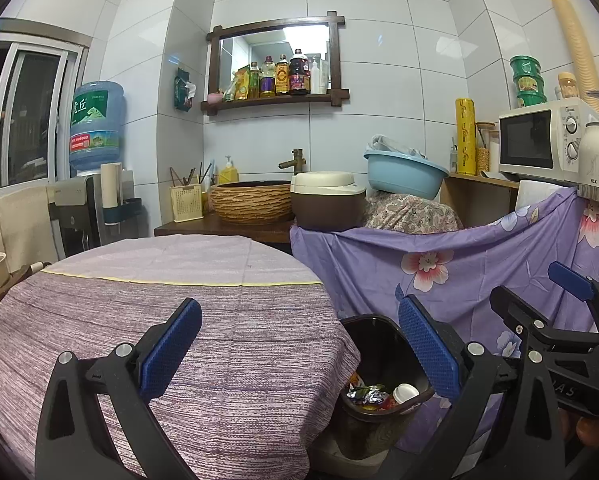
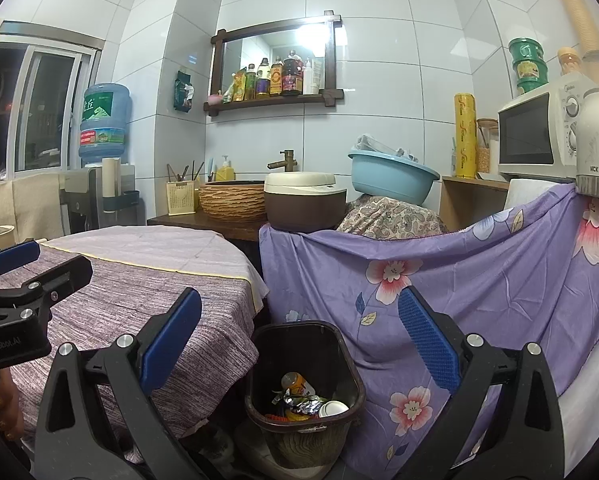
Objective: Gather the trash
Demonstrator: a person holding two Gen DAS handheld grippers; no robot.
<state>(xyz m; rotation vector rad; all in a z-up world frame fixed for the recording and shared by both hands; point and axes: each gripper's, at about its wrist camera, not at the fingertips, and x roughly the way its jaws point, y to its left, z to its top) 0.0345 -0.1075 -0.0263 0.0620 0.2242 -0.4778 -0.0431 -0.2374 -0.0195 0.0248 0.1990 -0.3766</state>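
A dark brown trash bin (image 2: 305, 420) stands on the floor between the round table and the purple flowered cloth. It holds a small bottle (image 2: 297, 384), foil wrappers (image 2: 301, 404) and a white cup (image 2: 333, 408). The bin also shows in the left wrist view (image 1: 379, 412). My left gripper (image 1: 299, 352) is open and empty, above the table's right edge. My right gripper (image 2: 299, 344) is open and empty, above the bin. Each gripper appears in the other's view, the right one (image 1: 555, 300) and the left one (image 2: 31, 264).
The round table has a purple striped cloth (image 1: 159, 320). A purple flowered cloth (image 2: 479, 280) drapes a counter on the right, with a rice cooker (image 2: 303, 204), blue basin (image 2: 391, 176) and microwave (image 2: 535, 136). A water dispenser (image 1: 95, 148) stands at the left wall.
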